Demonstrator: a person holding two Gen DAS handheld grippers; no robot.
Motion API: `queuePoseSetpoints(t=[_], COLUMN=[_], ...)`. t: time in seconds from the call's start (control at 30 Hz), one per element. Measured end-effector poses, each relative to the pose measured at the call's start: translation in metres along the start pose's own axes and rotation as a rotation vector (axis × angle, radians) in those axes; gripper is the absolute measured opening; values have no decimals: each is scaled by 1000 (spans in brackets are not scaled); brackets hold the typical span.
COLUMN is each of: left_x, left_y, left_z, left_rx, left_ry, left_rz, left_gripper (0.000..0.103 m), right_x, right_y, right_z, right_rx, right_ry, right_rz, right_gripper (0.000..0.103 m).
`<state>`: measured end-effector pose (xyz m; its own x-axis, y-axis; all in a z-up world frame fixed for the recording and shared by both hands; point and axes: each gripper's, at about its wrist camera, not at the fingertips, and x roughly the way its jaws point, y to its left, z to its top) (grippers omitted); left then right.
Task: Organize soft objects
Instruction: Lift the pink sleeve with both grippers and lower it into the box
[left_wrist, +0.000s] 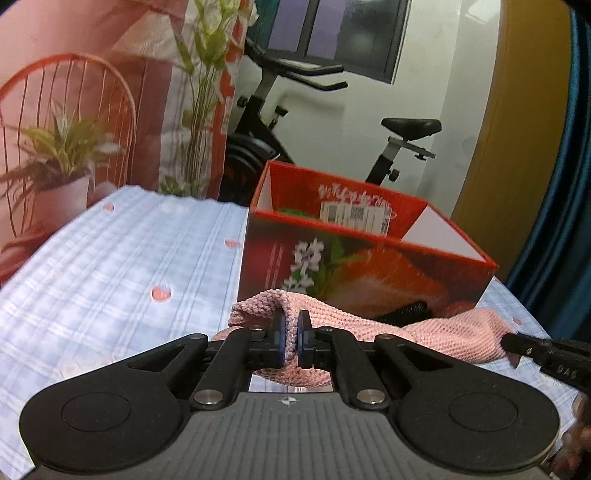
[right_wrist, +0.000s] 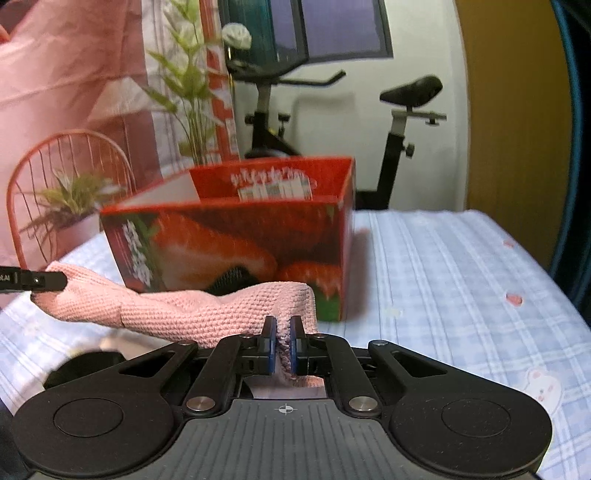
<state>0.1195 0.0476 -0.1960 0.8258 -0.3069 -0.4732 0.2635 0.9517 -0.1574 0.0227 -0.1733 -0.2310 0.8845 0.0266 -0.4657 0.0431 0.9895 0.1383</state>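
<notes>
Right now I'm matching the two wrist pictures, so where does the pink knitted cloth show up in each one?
Left wrist view: the pink knitted cloth spans from centre to right, pinched by the left hand-held gripper.
Right wrist view: it spans from the left edge to centre, pinched by the right hand-held gripper.
Shared landmark: the red box just behind the cloth in both.

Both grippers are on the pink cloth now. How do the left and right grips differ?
The left gripper pinches a bunched, folded-over end of the pink knitted cloth; the right gripper pinches a flatter edge of the cloth. The red box stands ahead and right of the left gripper, but ahead and left of the right gripper. Shared: both are shut on the cloth, which spans between them in front of the box.
</notes>
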Motion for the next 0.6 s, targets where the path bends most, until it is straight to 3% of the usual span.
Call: queuePoseSetpoints(t=[0.37,0.6], left_x=[-4,26], left_y=[-7,-16], left_z=[66,108], left_rx=[90,109], left_ry=[-89,-92], left_rz=[-22,-27], left_gripper=[7,7], right_x=[-19,-8], right_y=[9,11], right_z=[58,113], right_rx=[-69,-129], right_ry=[-125,-187], right_rz=[21,8], right_gripper=[7,7])
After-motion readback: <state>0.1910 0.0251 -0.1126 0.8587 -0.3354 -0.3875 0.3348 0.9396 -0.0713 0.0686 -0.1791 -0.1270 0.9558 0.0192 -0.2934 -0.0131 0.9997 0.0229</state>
